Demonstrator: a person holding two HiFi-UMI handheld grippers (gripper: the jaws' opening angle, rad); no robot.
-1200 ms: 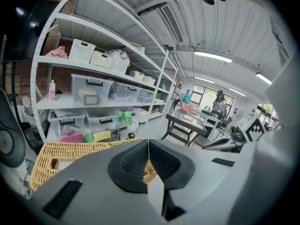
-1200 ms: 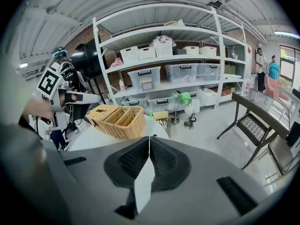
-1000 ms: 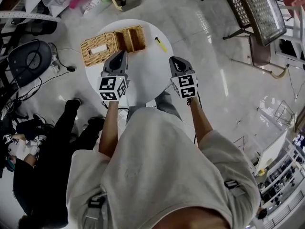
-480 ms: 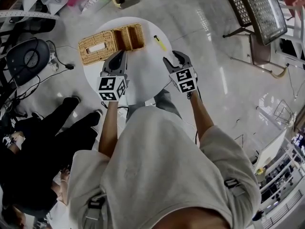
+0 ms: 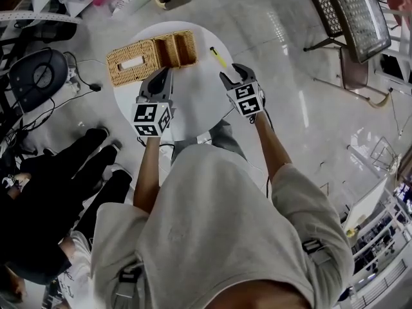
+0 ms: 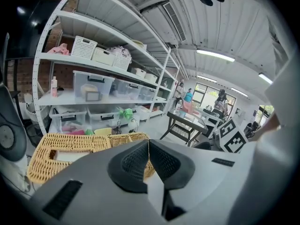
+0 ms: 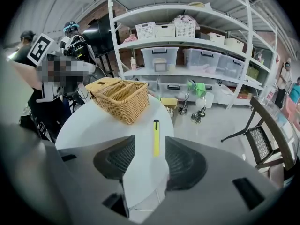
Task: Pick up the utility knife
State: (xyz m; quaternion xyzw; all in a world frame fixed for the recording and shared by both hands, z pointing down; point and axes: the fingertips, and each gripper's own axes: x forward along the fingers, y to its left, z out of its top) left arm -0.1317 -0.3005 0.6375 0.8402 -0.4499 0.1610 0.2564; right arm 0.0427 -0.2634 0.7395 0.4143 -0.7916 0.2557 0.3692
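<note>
Utility knife (image 7: 156,137): flat on the white table (image 5: 193,105), just beside the wicker basket (image 5: 151,53), not touching it | Right gripper (image 7: 150,148): on the basket's knife side, jaws opening wide, knife in line with the gap, pads off it, nothing held | Left gripper (image 6: 149,145): near the basket's front, jaws together, empty.

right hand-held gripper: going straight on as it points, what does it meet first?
Likely the yellow utility knife on the white table, centred ahead of the opening, empty jaws of the right hand-held gripper; depth unclear.
</note>
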